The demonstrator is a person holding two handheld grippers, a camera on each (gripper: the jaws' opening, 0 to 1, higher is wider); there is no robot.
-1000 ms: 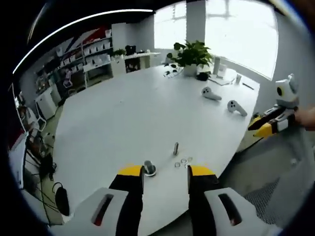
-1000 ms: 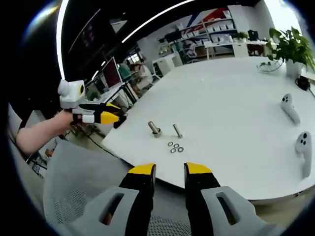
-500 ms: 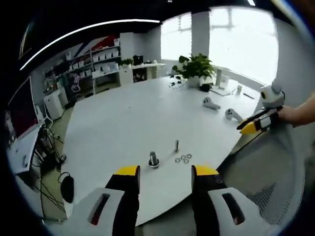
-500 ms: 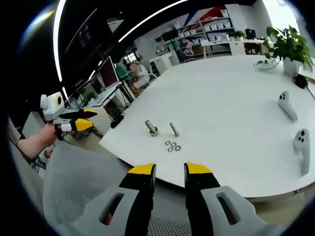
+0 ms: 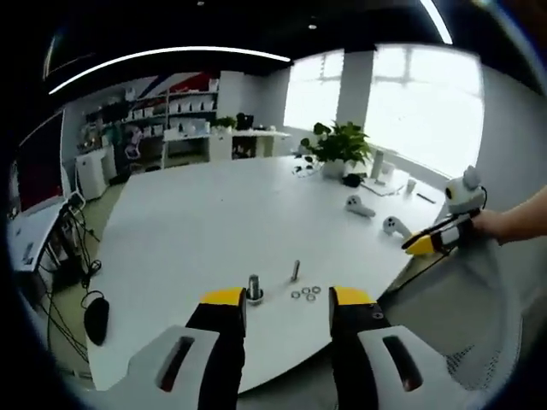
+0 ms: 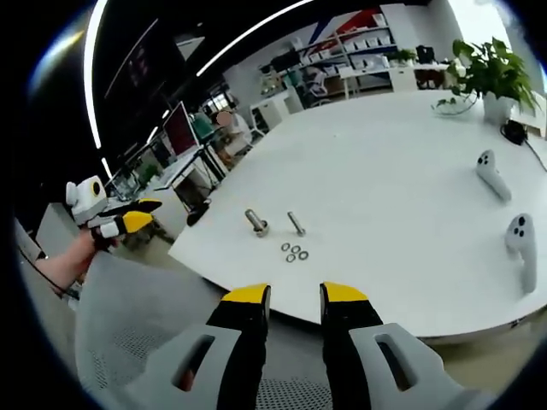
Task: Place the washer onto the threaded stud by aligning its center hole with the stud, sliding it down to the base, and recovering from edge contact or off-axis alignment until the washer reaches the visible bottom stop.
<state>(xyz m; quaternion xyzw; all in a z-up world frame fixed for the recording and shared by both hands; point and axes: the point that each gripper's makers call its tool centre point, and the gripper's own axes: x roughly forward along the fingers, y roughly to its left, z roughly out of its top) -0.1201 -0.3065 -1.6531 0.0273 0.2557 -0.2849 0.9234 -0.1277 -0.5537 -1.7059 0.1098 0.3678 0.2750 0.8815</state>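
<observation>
Three washers [image 5: 305,293] lie in a tight cluster near the desk [image 5: 214,213] edge, just ahead of the left tool [image 5: 279,301], whose yellow-tipped jaws stand apart and hold nothing. Just beyond them stands the thin threaded stud [image 5: 296,271], with a thicker bolt [image 5: 254,289] beside it. Broad bare desk stretches away behind them toward two white controllers [image 5: 376,215] and a potted plant [image 5: 340,147]. The right tool [image 6: 294,295] hangs off the desk edge above a grey mesh chair [image 6: 137,316], jaws likewise parted and empty. The washers' holes are too small to make out.
</observation>
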